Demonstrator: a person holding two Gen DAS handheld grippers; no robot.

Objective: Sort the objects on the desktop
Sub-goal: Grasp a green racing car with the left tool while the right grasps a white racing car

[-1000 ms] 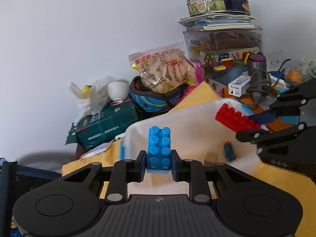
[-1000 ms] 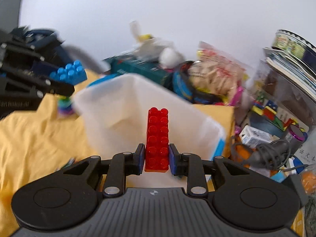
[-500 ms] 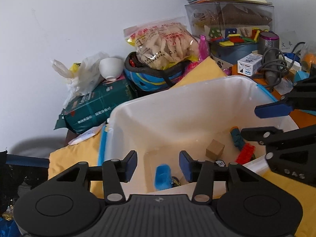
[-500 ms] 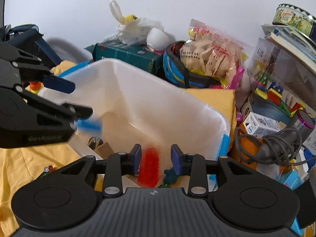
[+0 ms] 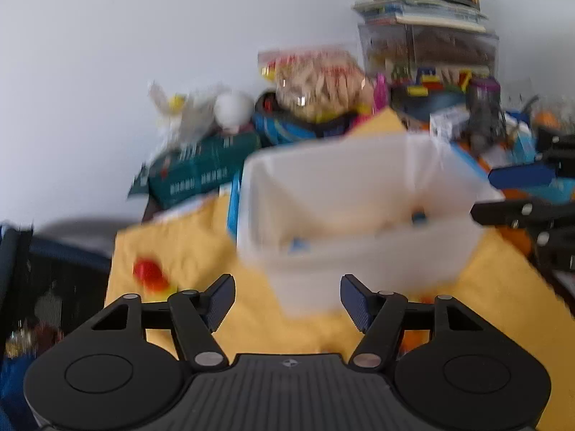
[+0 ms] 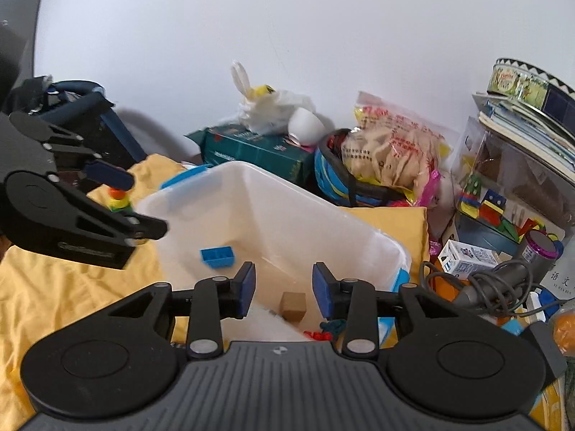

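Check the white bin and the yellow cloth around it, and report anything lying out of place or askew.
One stray: a red, yellow and green stacking toy sits outside the white bin, on the yellow cloth by the bin's left side. Inside, the blue brick lies tipped, hollow side showing, near a brown block. Nothing spilled.

block (image 6: 217,256) in bin (image 6: 201,194), box (image 6: 251,149) behind

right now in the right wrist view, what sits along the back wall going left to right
green box → white plastic bag → white cup → blue helmet → snack bag → clear toy box → round tin
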